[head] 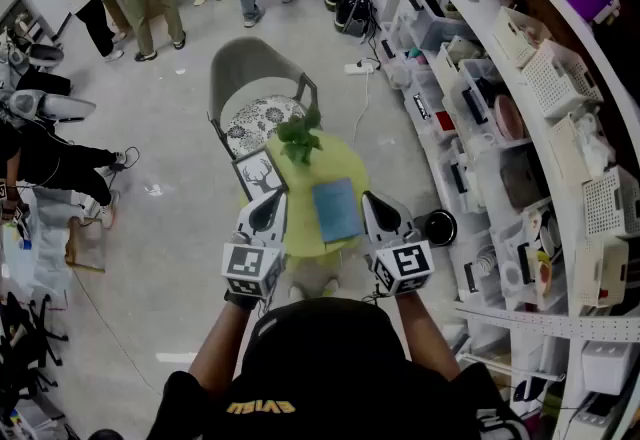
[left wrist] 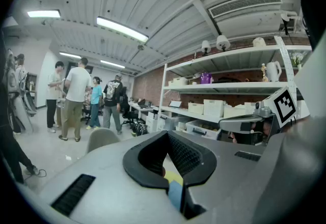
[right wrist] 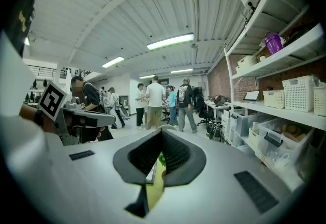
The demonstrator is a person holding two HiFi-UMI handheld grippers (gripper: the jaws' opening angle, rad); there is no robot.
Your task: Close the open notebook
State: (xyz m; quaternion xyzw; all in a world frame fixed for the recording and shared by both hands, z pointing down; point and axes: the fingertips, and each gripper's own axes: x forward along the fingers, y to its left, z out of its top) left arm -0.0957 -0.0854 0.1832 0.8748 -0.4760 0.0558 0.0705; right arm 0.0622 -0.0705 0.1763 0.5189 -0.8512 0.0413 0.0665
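From the left gripper view, only a blue sliver of notebook past the fingers; from the right gripper view, only a yellow strip of bench (rim out of sight); deer picture corner under the left gripper; shirt print too blurred to read.

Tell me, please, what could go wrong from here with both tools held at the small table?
1. The framed deer picture and the plant crowd the small table beside the blue notebook. The left tool, right next to the frame, might knock it over.
2. Both tools have their jaws together, so the right tool could only push the notebook, perhaps sliding it off the table's edge.
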